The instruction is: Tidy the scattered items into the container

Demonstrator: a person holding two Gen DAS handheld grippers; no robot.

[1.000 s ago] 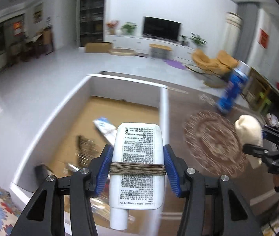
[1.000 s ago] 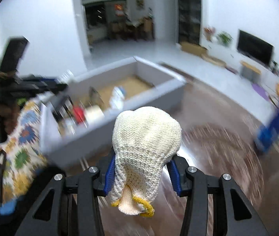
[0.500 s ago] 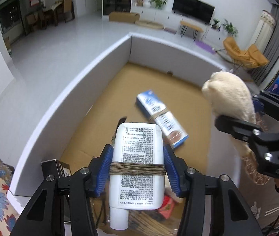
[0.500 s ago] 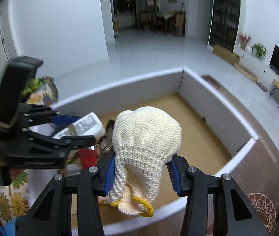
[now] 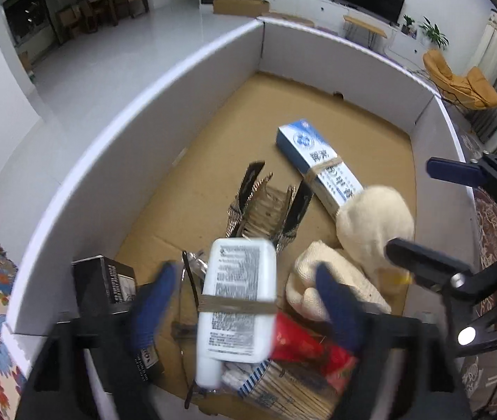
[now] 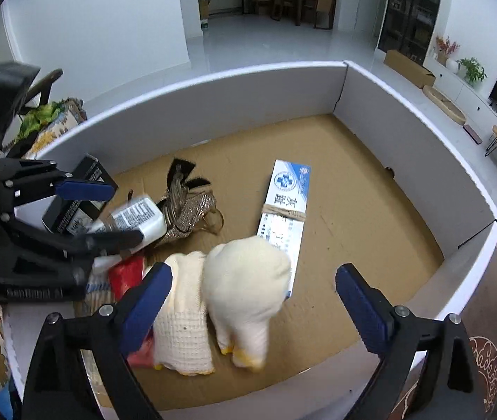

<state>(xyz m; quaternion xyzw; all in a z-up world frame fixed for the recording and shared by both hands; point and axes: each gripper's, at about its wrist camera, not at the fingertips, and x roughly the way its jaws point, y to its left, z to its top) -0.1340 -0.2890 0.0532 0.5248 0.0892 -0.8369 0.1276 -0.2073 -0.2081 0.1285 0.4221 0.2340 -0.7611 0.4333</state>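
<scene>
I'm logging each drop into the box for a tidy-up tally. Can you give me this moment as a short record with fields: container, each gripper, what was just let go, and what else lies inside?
container: white-walled cardboard box, brown floor
left gripper: jaws just opened; white bottle between them, pads clear of it
right gripper: jaws just opened; cream glove between them, untouched
also inside: second cream glove, blue-and-white toothpaste box, black box, glittery bag, red packet
</scene>
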